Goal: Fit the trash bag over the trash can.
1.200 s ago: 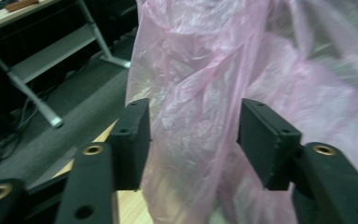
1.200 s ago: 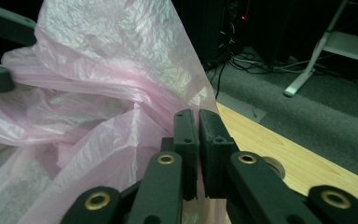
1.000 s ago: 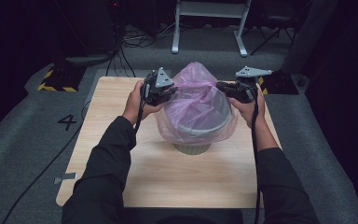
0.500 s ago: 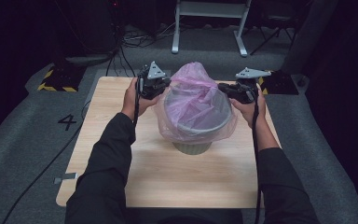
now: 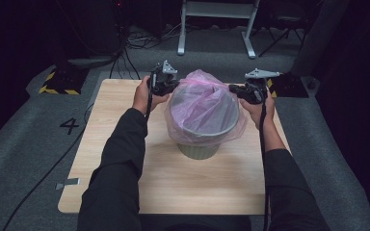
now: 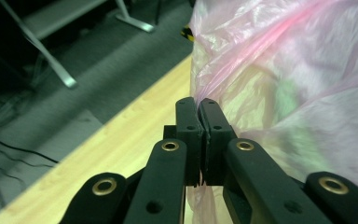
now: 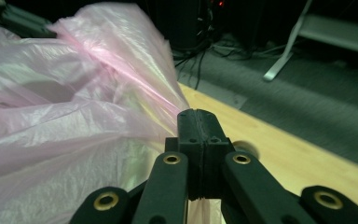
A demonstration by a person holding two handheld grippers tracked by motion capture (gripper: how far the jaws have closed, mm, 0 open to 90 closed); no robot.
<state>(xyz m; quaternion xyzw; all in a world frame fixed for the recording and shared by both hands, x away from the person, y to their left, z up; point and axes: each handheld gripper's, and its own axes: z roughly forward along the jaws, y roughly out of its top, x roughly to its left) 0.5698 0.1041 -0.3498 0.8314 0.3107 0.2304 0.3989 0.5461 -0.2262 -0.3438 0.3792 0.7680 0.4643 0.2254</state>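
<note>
A grey-green bin [image 5: 198,150] stands in the middle of the wooden table [image 5: 125,192], with a thin pink plastic bag [image 5: 202,103] draped over its mouth and rim. At the bin's far-left side my left gripper [image 5: 169,85] is shut on the bag's edge. The left gripper view shows the pink film [image 6: 279,93] pinched between the shut jaws of the left gripper [image 6: 198,103]. On the bin's right, my right gripper [image 5: 235,90] is shut on the opposite edge. Its own view has the right gripper [image 7: 198,114] clamped on the bag [image 7: 74,107]. The bag stretches between both grippers.
Behind the table a white metal frame [image 5: 217,29] stands on the grey floor among cables. A black-and-yellow striped block [image 5: 58,84] lies off the far-left corner, a dark box [image 5: 289,84] off the far-right one. A "4" [image 5: 70,126] marks the floor at left.
Both hands have sunk a little with the bag's edges in their jaws. The bag's peak has flattened and its film now lies lower and wider around the bin's rim.
</note>
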